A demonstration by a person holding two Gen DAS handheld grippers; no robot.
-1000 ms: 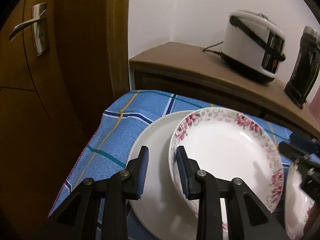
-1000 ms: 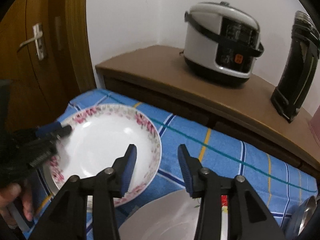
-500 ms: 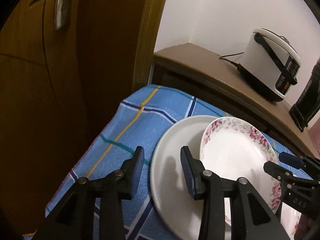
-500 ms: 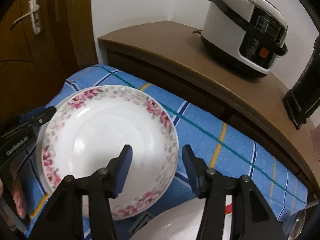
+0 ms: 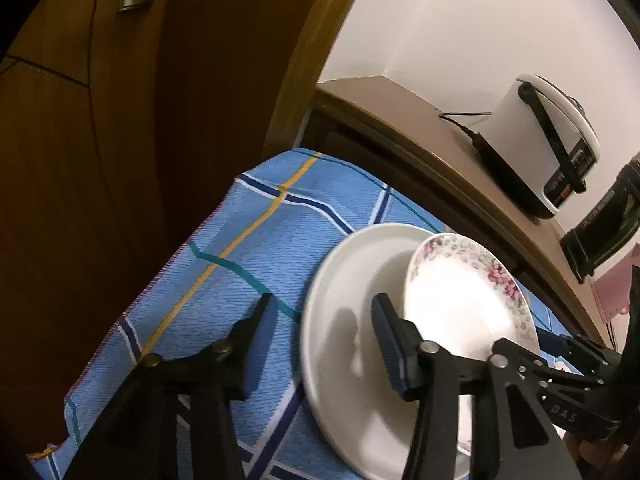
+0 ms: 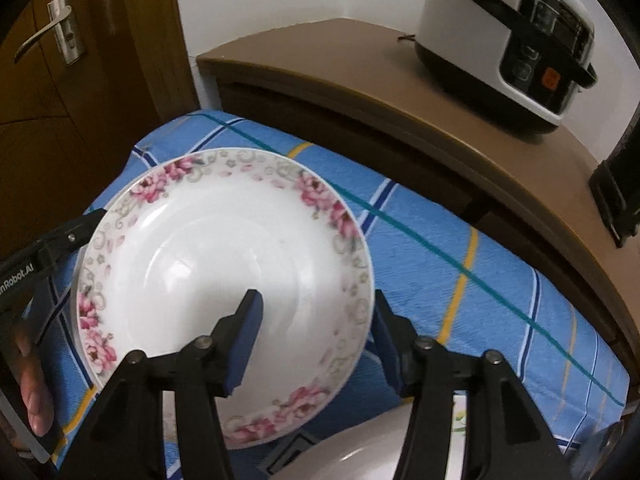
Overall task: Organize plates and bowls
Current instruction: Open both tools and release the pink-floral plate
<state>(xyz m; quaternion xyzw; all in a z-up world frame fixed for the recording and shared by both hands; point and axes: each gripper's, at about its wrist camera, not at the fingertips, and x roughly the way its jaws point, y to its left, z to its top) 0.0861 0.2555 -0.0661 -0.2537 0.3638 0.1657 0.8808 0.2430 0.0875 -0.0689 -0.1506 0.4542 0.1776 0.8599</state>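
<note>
A floral-rimmed plate (image 6: 224,272) (image 5: 460,300) lies inside a larger plain white plate (image 5: 352,320) on the blue checked tablecloth (image 5: 256,248). My left gripper (image 5: 320,332) is open, its jaws straddling the near left rim of the white plate. My right gripper (image 6: 316,332) is open, its jaws on either side of the floral plate's right rim, one finger (image 6: 244,344) over the plate's inside. The left gripper (image 6: 48,252) shows at the left edge of the right wrist view. Part of another white dish (image 6: 360,456) lies at the bottom of the right wrist view.
A brown sideboard (image 6: 360,76) behind the table carries a white rice cooker (image 6: 508,36) (image 5: 548,156) and a black appliance (image 5: 604,232). A wooden door (image 5: 120,120) with a metal handle (image 6: 52,32) stands at the left. The table edge (image 5: 132,312) drops off at the left.
My left gripper has swung left and opened wider around the white plate's rim. My right gripper has moved closer, so its jaws now straddle the floral plate's rim.
</note>
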